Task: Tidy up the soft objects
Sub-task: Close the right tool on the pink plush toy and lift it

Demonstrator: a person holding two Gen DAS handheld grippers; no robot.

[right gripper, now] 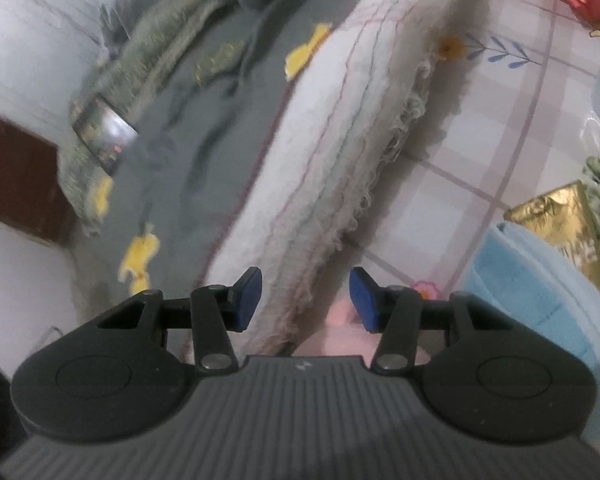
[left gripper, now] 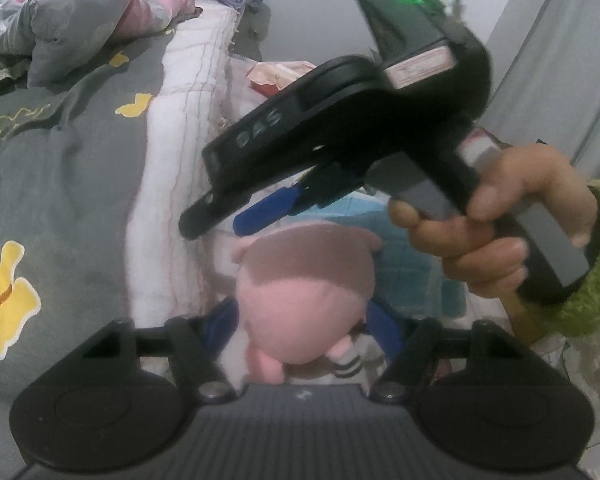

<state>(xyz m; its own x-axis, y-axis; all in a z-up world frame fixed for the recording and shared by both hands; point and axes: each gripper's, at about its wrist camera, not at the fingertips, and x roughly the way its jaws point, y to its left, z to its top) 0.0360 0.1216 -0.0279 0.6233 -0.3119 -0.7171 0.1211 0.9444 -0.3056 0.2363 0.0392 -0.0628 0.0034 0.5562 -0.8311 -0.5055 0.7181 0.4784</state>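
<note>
Across the left half of the left wrist view, spread wide: grey duvet (left gripper: 68, 168) printed with yellow dogs, edged by a folded white quilt (left gripper: 172, 152) running top to bottom. Lower centre of that view, pinned between the blue pads of the left gripper (left gripper: 300, 340): pink plush doll (left gripper: 304, 296) with a brown cap of hair, clamped low on the body, head free. Upper right, held in a bare hand (left gripper: 500, 232): right gripper (left gripper: 228, 220), jaws apart and empty, tips hovering just above the doll's head. Same story in the right wrist view: fingers (right gripper: 250, 300) spread, a sliver of pink doll (right gripper: 340, 320) low between them, blue towel (right gripper: 540, 300) at lower right. Best handling, probably: keep the squeeze firm on the soft body, carry low over the bedding, and bring the open jaws round the head only if the doll sags or slips. Writing: embossed letters on the right gripper's arm, seemingly "DAS" though blurred; white sticker near the green light unreadable.
</note>
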